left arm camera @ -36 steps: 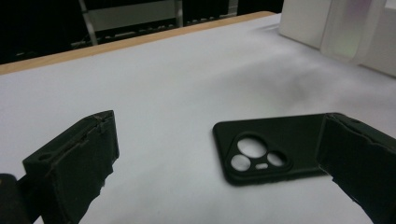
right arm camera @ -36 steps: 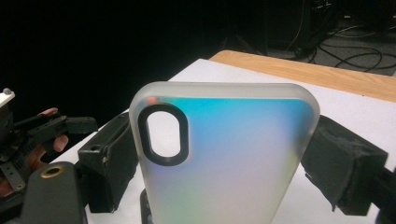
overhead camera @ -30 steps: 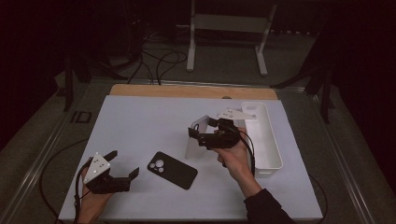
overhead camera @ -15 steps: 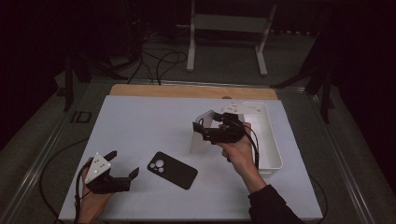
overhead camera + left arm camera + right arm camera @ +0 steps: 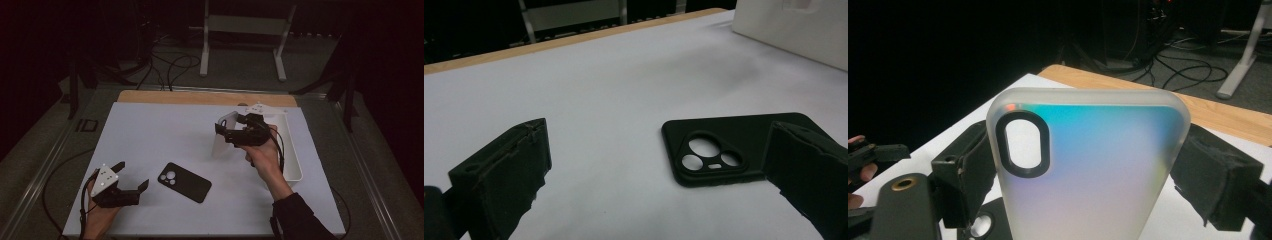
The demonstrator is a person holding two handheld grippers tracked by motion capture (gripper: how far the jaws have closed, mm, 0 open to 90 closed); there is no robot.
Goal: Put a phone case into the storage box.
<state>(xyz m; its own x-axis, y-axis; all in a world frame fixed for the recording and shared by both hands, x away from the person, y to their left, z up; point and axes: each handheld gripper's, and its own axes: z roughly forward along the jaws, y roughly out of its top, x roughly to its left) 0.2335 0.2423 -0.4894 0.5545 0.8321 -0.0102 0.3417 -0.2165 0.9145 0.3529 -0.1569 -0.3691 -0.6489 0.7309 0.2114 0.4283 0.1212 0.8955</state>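
- Right tongs [image 5: 226,131] held up above the middle-right of the counter [image 5: 160,135], clamped on a translucent phone case [image 5: 222,141]. Case stands roughly upright, its lower end close to the counter top; contact cannot be told.
- In the right gripper view the translucent phone case [image 5: 1088,165] sits between both pads, gripped on its two long edges. Frosted white with a blue-green sheen; black-rimmed oval camera cut-out at upper left.
- Right hand [image 5: 262,152] wraps the gripper body from below; dark sleeve at the forearm.
- Left tongs [image 5: 131,175] low at the near-left corner of the counter, spread wide, nothing between them.
- Black phone case [image 5: 185,182] lies flat on the counter, just right of the left tongs, apart from them. In the left gripper view the black phone case [image 5: 729,147] shows a rounded three-hole camera opening, facing up.
- White tray [image 5: 295,160] sits along the counter's right edge, beside the right hand.
- Wooden strip along the counter's far edge.
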